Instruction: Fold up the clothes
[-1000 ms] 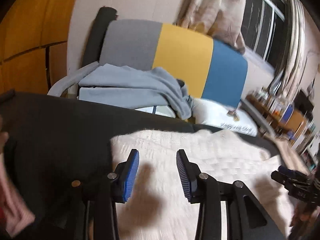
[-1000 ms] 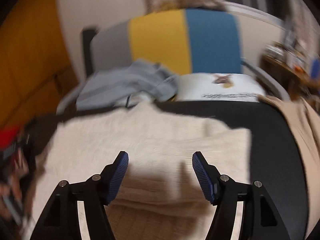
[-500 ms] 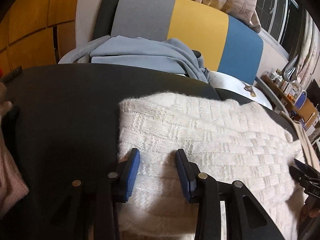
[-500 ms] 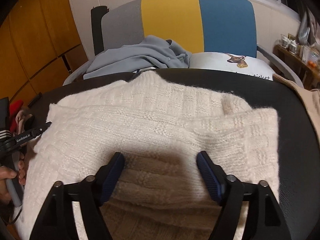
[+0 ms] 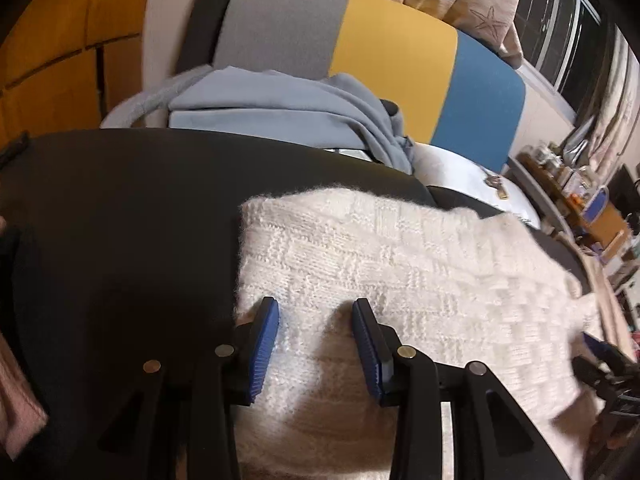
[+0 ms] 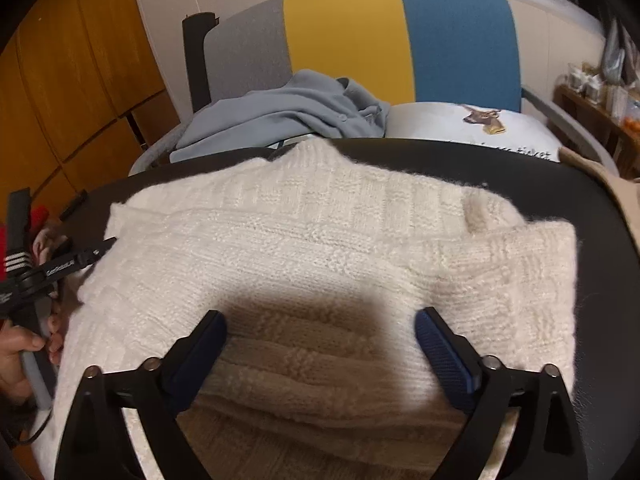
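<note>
A cream knit sweater (image 5: 400, 272) (image 6: 320, 240) lies folded on a black table (image 5: 120, 220). My left gripper (image 5: 316, 328) sits low over the sweater's left edge, its blue pads partly apart with knit showing in the gap and nothing pinched. In the right wrist view the left gripper (image 6: 100, 248) shows at the sweater's left edge, held by a hand (image 6: 16, 344). My right gripper (image 6: 320, 340) hangs over the near middle of the sweater. Its jaws are opening wide, with the knit lying flat below them and not gripped.
Behind the table stands a chair with a grey, yellow and blue back (image 6: 348, 40); a blue-grey garment (image 6: 288, 116) and a printed white cushion (image 6: 472, 128) lie on it. Beige cloth (image 6: 624, 200) drapes the table's right edge, pink cloth (image 5: 16, 400) the left. Cluttered shelves (image 5: 580, 200) stand far right.
Both grippers have come down closer to the sweater. The right gripper's jaws have spread much wider. The left gripper's gap looks the same.
</note>
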`<state>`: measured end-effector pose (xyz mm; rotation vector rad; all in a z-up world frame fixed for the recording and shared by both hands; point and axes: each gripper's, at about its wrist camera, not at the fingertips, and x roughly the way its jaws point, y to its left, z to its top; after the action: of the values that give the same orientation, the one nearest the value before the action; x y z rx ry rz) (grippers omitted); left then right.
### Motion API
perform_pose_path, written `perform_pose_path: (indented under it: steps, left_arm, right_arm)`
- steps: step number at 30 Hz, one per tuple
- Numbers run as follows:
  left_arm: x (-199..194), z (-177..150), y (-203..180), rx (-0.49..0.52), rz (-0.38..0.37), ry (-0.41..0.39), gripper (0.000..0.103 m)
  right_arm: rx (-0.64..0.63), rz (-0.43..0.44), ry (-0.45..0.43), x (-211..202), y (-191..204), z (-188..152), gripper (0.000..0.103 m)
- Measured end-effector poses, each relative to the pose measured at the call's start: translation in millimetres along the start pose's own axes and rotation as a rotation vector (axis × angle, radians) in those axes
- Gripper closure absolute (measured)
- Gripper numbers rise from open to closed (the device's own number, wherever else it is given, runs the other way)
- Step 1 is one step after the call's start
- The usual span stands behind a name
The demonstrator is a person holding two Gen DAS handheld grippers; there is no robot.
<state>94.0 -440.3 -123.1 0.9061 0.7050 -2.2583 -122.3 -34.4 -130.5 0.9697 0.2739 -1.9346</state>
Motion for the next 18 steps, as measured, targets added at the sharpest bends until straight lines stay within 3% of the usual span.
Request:
perform_pose_path:
  steps: [2, 4, 7, 10, 13, 18]
  left_arm:
    - [-23.0, 1.7, 8.6, -0.047, -0.084, 0.007, 0.065]
    - [-51.1, -3.7, 14.6, -0.051, -0.139, -0.035, 0.063]
    - [-87.9, -29.7, 26.9, -0.017, -0.187, -0.03, 0.062]
    - [-113.7, -66.4, 47.1, -0.011, -0.193, 0.006, 0.061]
    - [-133.0, -103.7, 68.3, -0.026, -0.184, 0.051, 0.061]
    - [-160.4, -155.1, 91.0, -0.066, -0.199, 0.101, 0.06]
  right_arm:
    - [-0.011, 0.01, 0.033, -7.2, 2.7, 1.8, 0.001]
    - [0.023, 0.087, 0.073, -28.0, -1.8, -0.7, 0.001]
    - [0.171, 0.227, 0.087, -73.7, -30.0, -30.2, 0.0]
    - [0.35, 0.323, 0.119, -113.2, -65.2, -75.3, 0.0]
    - [0.481, 0.349, 0.139, -148.7, -93.5, -136.9, 0.0]
    - [0.559, 0.489, 0.102, -183.7, -96.8, -193.6, 0.0]
